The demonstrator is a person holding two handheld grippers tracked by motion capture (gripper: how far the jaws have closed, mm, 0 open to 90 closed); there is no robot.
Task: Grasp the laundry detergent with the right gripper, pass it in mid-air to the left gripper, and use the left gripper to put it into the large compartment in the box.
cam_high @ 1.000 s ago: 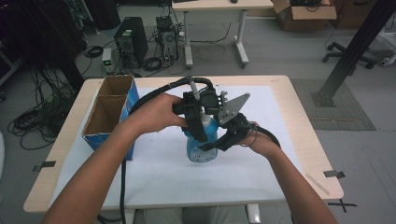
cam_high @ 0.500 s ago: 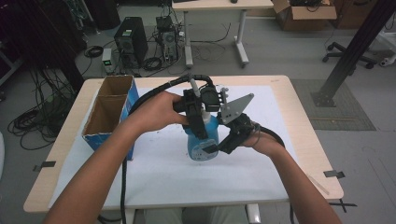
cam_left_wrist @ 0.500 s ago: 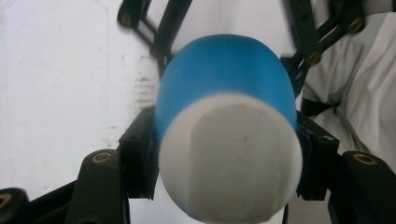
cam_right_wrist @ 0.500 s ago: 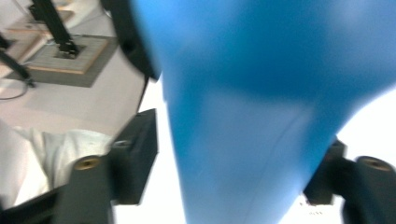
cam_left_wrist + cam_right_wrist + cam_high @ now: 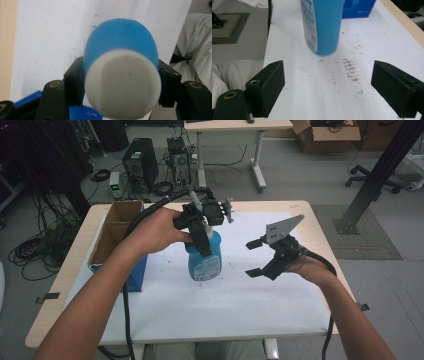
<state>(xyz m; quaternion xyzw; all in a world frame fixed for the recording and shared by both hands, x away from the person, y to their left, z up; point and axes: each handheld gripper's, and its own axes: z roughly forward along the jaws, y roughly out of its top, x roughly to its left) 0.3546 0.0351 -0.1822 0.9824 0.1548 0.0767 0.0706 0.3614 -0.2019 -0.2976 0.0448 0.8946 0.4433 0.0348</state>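
In the high view, a blue plastic bottle with a pale printed label (image 5: 204, 261) is seen upright over the white paper sheet (image 5: 280, 300) that covers the light wooden table (image 5: 320, 227). Its upper part is clamped by the left gripper (image 5: 204, 232), which is held from above by the person's left hand (image 5: 157, 231). Whether the bottle's base rests on the sheet or sits just above it cannot be told from this angle. The right gripper (image 5: 256, 257) is held to the right of the bottle, clearly apart from it, with its two black jaws spread wide and nothing between them. An open cardboard box with blue sides (image 5: 119, 237) stands at the left of the table, just beside the left forearm.

In the left gripper view, the bottle (image 5: 121, 50) is seen end-on, its white cap nearest the camera, pressed between the two black jaws on either side.

In the right gripper view, the bottle's blue body (image 5: 323, 25) is seen ahead over the speckled white sheet (image 5: 362, 75), beyond the widely parted jaws. The blue box (image 5: 358, 7) lies behind it.
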